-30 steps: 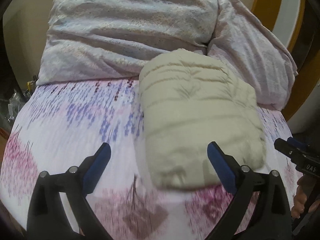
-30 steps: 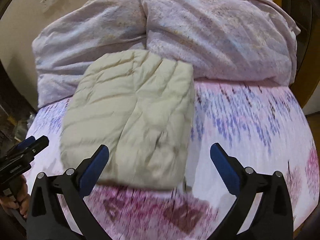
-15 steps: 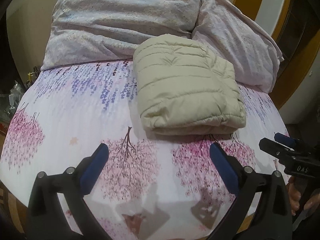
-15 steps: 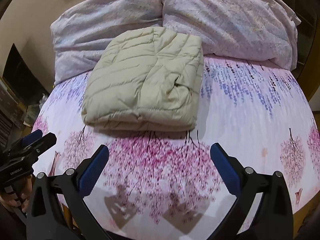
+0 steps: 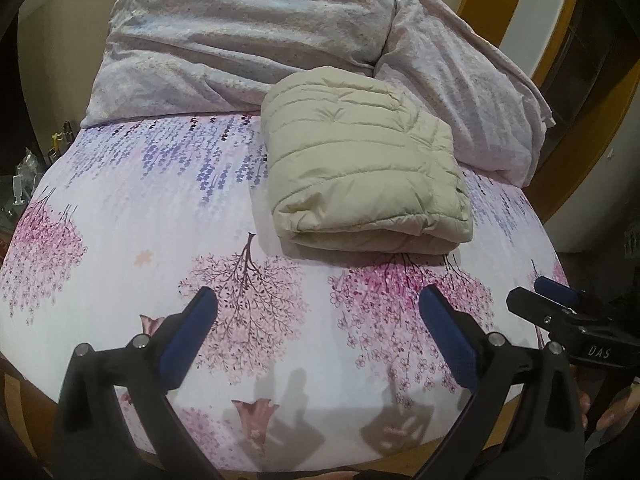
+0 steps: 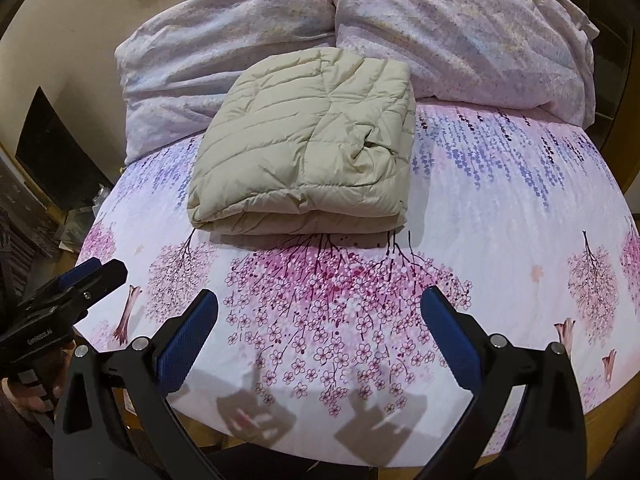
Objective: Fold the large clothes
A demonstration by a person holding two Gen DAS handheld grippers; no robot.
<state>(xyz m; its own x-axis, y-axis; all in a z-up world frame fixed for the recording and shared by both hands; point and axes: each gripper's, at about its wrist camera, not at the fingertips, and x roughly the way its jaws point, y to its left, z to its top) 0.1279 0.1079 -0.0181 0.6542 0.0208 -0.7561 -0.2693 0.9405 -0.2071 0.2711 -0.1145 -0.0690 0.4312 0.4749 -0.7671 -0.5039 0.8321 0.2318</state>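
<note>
Both pairs of fingers stand wide apart and hold nothing: the left gripper [image 5: 318,332] and right gripper [image 6: 319,332] hover low in frame over the bed [image 6: 500,208]. The folded jacket [image 6: 308,152] lies upper centre, touching the duvet [image 6: 440,20]. Its long axis runs away from the cameras, thick fold nearest. Folding looks done; any next move would only be tidying.

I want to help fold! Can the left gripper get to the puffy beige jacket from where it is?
Probably yes. The left gripper is open, holds nothing, and only bare flowery bedsheet lies between it and the folded jacket. It would just need to move forward.
</note>
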